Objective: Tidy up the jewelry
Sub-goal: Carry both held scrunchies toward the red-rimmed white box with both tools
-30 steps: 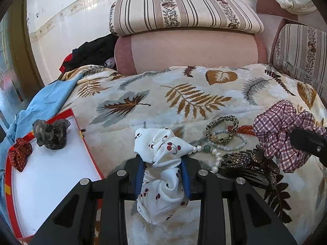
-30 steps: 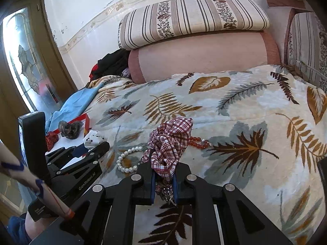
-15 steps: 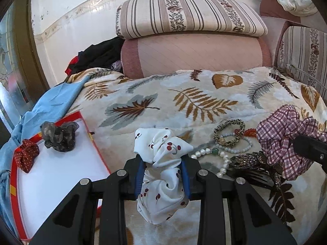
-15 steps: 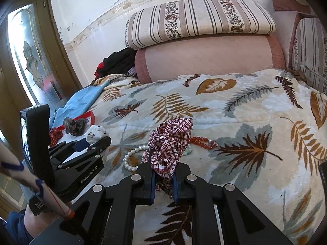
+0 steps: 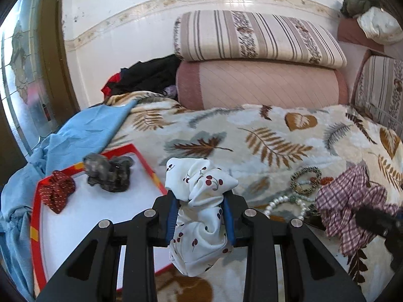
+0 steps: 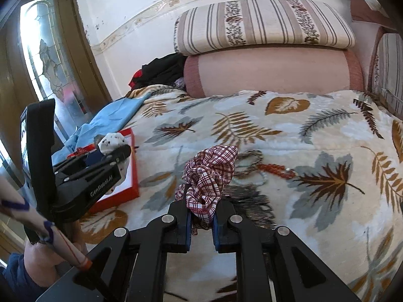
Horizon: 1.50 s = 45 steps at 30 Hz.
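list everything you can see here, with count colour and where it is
cherry-print scrunchie: 1, white with red cherries, clamped in the left tool
plaid scrunchie: 1, maroon and white, clamped in the right tool
tray: 1, white with red rim, on the blanket at left
dotted scrunchie: 1, dark red, on the tray
grey hair clip: 1, grey, on the tray
bead bracelets: several; pearl, pale, patterned, red-orange, on the blanket
dark hair clip: 1, dark, on the blanket beside the plaid scrunchie
blanket: 1, cream with leaves
blue cloth: 1, left of the tray
bolsters: 2, striped on pink, by the wall
left tool: 1, black
right tool: 1, black
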Each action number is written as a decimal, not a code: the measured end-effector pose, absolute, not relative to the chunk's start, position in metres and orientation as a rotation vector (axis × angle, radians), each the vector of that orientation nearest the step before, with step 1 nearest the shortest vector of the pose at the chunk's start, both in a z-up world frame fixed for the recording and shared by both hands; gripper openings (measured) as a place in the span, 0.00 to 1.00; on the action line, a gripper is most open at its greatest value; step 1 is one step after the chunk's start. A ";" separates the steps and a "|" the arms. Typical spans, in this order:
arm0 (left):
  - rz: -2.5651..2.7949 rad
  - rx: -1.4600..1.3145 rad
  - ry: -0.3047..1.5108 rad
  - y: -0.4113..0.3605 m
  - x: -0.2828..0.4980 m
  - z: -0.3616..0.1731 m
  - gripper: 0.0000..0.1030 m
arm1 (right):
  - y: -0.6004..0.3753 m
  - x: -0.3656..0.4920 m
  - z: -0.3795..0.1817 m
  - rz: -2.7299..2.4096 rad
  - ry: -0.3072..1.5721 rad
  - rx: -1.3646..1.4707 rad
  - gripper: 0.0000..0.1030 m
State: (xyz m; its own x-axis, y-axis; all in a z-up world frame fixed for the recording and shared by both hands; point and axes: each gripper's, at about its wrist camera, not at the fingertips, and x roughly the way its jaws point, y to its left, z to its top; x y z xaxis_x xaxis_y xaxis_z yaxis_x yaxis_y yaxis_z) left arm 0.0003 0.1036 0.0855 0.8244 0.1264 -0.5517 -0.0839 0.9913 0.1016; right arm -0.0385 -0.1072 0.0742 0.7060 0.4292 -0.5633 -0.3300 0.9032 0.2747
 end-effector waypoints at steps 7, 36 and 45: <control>0.156 0.014 0.556 0.139 -0.011 0.103 0.29 | -0.074 -0.043 0.084 0.467 0.676 0.166 0.13; 0.323 -0.244 0.455 0.272 -0.052 0.145 0.29 | 0.057 -0.061 0.147 0.616 0.642 -0.009 0.13; 0.347 -0.301 0.497 0.298 -0.052 0.134 0.29 | 0.079 -0.054 0.151 0.646 0.645 -0.014 0.13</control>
State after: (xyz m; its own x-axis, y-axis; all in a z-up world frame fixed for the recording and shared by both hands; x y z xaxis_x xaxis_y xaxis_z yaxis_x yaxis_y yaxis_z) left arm -0.0522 0.2978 0.1344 0.8231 0.2494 -0.5102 -0.3936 0.8982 -0.1958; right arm -0.0539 0.0790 0.1512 0.6114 0.5556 -0.5634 -0.5638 0.8055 0.1825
